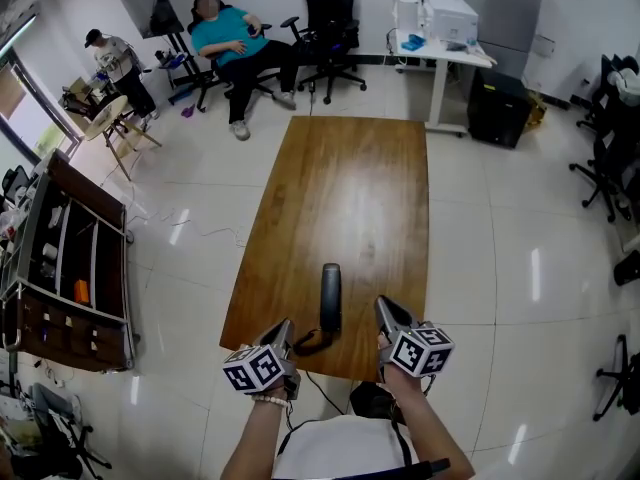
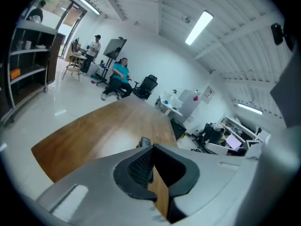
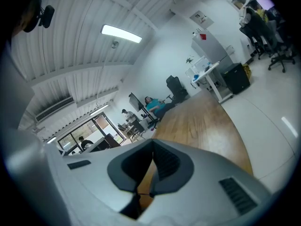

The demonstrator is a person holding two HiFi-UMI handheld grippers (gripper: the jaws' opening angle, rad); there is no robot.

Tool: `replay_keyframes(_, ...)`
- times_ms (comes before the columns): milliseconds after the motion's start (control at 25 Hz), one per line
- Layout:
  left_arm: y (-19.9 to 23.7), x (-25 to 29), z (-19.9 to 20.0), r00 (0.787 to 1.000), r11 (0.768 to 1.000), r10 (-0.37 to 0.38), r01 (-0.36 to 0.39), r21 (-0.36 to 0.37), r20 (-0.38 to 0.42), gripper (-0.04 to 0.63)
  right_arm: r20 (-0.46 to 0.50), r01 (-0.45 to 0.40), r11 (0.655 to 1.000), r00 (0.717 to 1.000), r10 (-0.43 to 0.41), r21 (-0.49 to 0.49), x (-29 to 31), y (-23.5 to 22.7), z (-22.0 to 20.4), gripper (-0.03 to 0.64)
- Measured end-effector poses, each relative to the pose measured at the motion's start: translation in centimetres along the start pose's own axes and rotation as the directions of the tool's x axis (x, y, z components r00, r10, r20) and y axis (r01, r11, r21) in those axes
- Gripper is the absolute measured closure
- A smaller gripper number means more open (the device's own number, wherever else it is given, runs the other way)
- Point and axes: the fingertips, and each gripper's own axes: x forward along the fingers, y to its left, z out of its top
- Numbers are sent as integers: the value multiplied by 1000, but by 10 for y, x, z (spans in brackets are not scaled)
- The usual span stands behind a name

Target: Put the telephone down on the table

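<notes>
Head view: the telephone (image 1: 330, 298) is lying on the counter (image 1: 340, 188) near its front edge, between my left gripper (image 1: 284, 332) and right gripper (image 1: 389, 314); I am holding both sets of jaws closed, empty.

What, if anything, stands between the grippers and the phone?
Nothing visible does. The phone lies on the table, between the left gripper and the right gripper. Both are shut and empty, with a clear gap on each side.

seated person (image 1: 228, 34); white desk (image 1: 472, 57); shelf unit (image 1: 88, 253)
</notes>
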Motion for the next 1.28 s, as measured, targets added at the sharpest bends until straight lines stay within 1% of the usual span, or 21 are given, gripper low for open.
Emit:
replay_keyframes(80,3,-12,4,999,1000,13,-13,15,33,591,7,9,1000,1000,-9,-24,-7,9,-2,614)
replay_keyframes(120,4,-17,3,999,1000,12,-13,21,37,591,10,14,999,1000,-14,-31,-10,14,-3,614)
replay_keyframes(240,12,-36,-4,1000,999,12,-13,42,20,591,13,24,999,1000,-24,-47,-19,33,-17,614)
replay_keyframes(400,22,-64,-9,999,998,-24,22,54,32,591,10,27,996,1000,-27,-90,-30,67,-41,614)
replay_keyframes(480,23,-77,-11,998,997,-43,41,73,35,591,19,43,992,999,-41,-116,-42,81,-49,614)
replay_keyframes(600,18,-97,-18,998,987,-65,61,148,24,591,42,88,985,996,-83,-151,-65,97,-60,614)
replay_keyframes(720,10,-119,-29,997,966,-80,77,249,3,591,64,132,979,990,-124,-153,-88,111,-75,614)
replay_keyframes(800,9,-135,-37,996,954,-89,86,286,-5,591,64,151,976,988,-142,-156,-102,121,-89,614)
replay_keyframes(880,9,-148,-44,995,951,-103,101,291,-11,591,58,162,974,986,-155,-157,-113,132,-103,614)
replay_keyframes(1040,10,-168,-59,991,954,-134,135,269,-23,591,58,182,967,983,-175,-179,-134,151,-120,614)
replay_keyframes(1280,4,-185,-70,990,956,-138,139,260,-24,591,58,186,957,982,-178,-221,-150,164,-123,614)
